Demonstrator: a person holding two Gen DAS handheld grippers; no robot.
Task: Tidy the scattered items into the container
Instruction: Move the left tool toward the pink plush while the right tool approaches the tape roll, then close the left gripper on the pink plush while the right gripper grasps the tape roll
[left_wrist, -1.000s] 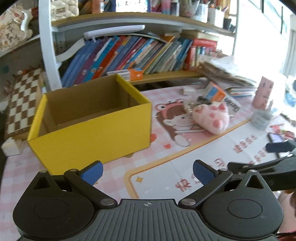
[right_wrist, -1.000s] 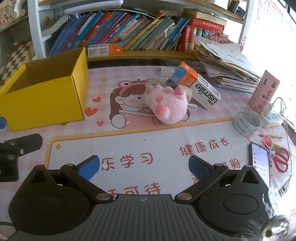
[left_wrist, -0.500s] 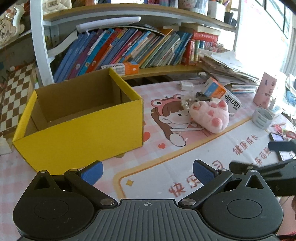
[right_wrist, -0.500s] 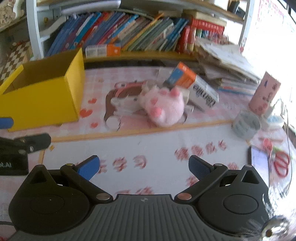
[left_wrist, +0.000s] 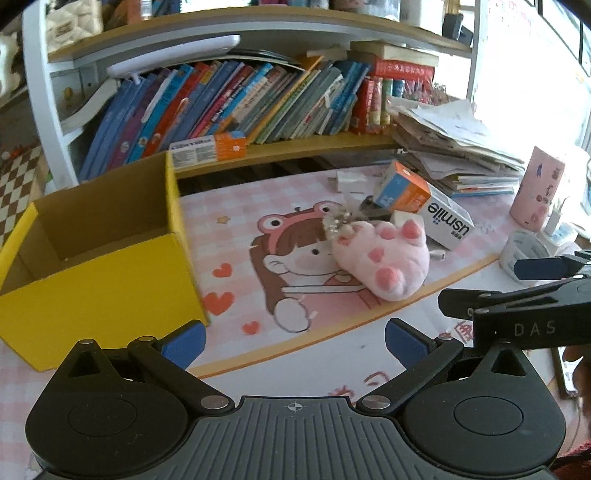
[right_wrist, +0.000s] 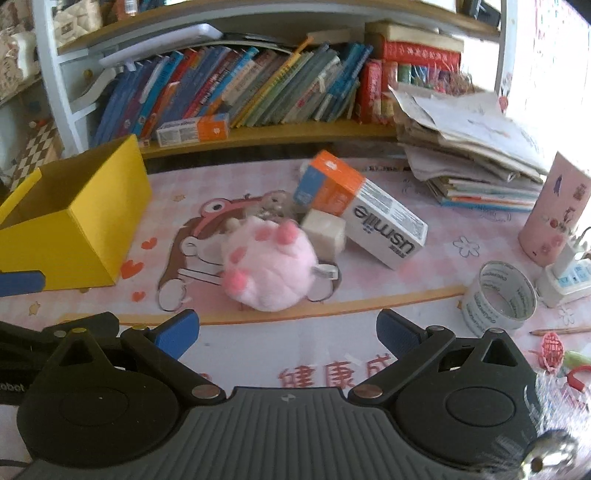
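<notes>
Only the right wrist view is showing the tape roll (right_wrist: 498, 299) whole. The pink plush toy (right_wrist: 269, 267) is lying on the mat right of the yellow box (left_wrist: 92, 251). Both the left gripper (left_wrist: 293, 338) and right gripper (right_wrist: 286, 328) are hovering low with jaws apart, holding nothing.

One open yellow cardboard box (right_wrist: 74, 229) stands here. There is one fluffy pink plush paw (right_wrist: 267, 264), one orange-and-white toothpaste carton (right_wrist: 365, 212) and one small white cube (right_wrist: 325, 230). One clear tape roll (right_wrist: 498, 299) lies apart.

Right view: lower-centre mat (right_wrist: 258, 354) clear up to plush (right_wrist: 267, 267); toothpaste box (right_wrist: 365, 218) and white cube (right_wrist: 325, 232) crowd behind it.
</notes>
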